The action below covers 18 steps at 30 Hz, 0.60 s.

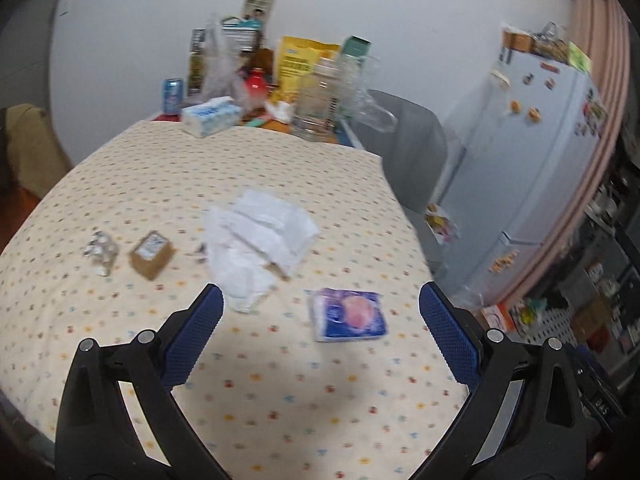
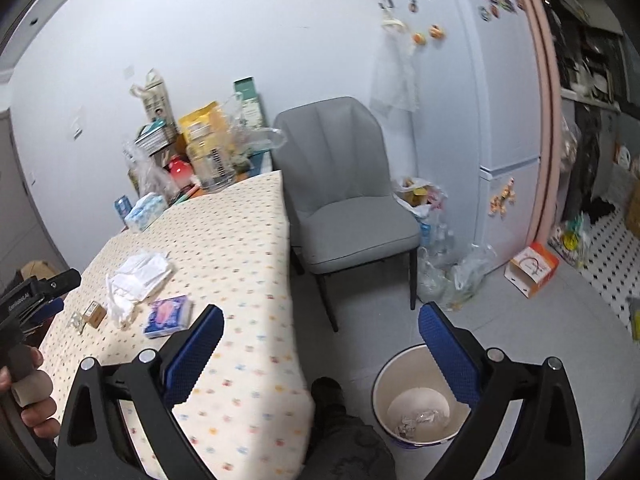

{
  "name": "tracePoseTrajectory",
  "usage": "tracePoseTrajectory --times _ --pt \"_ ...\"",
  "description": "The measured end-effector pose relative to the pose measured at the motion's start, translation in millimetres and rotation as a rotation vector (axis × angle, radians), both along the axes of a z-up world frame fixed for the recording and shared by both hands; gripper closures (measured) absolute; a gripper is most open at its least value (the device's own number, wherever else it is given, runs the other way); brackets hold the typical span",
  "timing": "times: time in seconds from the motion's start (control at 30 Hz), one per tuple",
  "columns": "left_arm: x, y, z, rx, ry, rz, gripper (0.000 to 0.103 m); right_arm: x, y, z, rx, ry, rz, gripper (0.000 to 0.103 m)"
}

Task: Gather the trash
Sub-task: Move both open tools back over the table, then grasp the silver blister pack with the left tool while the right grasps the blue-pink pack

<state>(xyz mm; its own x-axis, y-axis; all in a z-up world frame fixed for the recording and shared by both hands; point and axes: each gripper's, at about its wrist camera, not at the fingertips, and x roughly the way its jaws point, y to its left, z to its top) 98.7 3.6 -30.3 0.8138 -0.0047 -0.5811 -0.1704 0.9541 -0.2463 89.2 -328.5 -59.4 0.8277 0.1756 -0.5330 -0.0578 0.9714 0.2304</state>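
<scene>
— Looking along the left gripper (image 1: 320, 312), what do you see?

— Its blue fingers (image 1: 200, 340) are spread wide and hold nothing. They hang above the table (image 1: 280, 400), which has a dotted cloth. Just past the tips lies a crumpled white paper (image 1: 260, 236). A blue and pink tissue pack (image 1: 349, 315) sits to its right, near the table's right edge. To the left are a small brown box (image 1: 152, 254) and a bit of foil (image 1: 101, 249) close beside it. The cloth near the gripper is bare, so there is open room.

— And the far end?

— It is crowded. A tissue box (image 1: 211, 115), a blue can (image 1: 173, 95), bags and bottles stand by the wall.

— What does the right gripper (image 2: 320, 336) show that the left does not?

— Its fingers (image 2: 444, 356) are wide too, and hold nothing. One finger is over the table's corner, the other over a bin (image 2: 418, 400) on the floor. The bin stands just beside the table edge and has some crumpled scraps (image 2: 416, 420) at the bottom. A gray chair (image 2: 340, 196) stands at the table's side, with open floor between it and the bin. At the left edge, a hand (image 2: 28, 396) grips the other tool's handle.

— Does the left view show the bin?

— No. It shows only the chair's back and the fridge (image 1: 532, 152).
</scene>
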Motion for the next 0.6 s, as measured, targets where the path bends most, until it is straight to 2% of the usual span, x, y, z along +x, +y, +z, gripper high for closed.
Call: tracePoseTrajectory --times 0.2,0.43,0.6 --pt "-18.5 45.9 -7.2 -0.031 -0.021 0.116 0.006 -1.7 51.9 4.0 -0.02 0.005 0.1 0.007" --pt "-42.9 84.4 -14.7 -0.076 -0.065 0.093 0.006 -1.5 105.2 9.9 -0.047 -0.007 0.196 0.007" --pt "-55.7 111.0 -24.6 -0.069 -0.054 0.121 0.006 -0.7 138.4 12.9 -0.059 -0.026 0.279 0.007"
